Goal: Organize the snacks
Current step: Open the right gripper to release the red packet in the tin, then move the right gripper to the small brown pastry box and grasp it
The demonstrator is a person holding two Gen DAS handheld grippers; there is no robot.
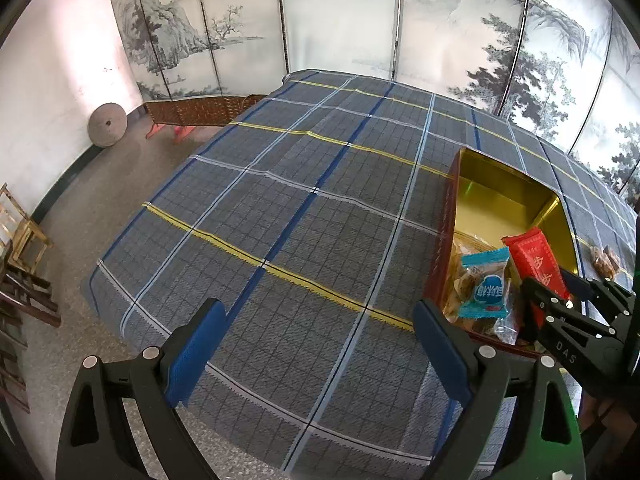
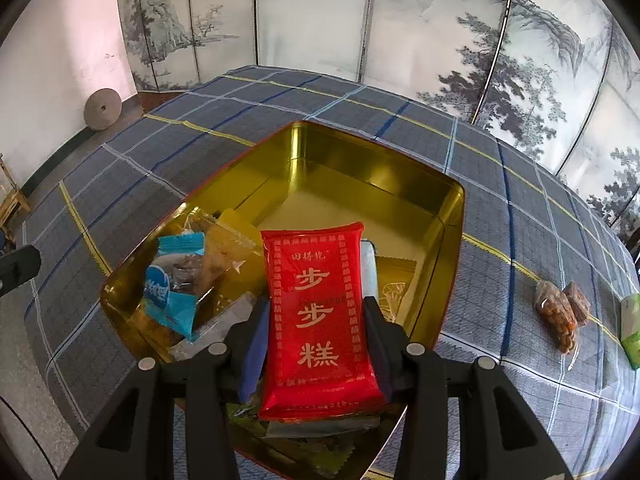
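While the red packet [image 2: 320, 320] sits clamped in the right tool [image 2: 316, 320] above the tin [image 2: 452, 216], the left tool [image 1: 320, 344] gapes empty

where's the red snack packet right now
In the right wrist view the red packet sits between the right gripper pads, over the near end of the gold tin, just right of the blue packet.

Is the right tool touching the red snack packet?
Touching. The right wrist view shows the right tool with a finger pressed against each long edge of the red snack packet, held above the gold tin.
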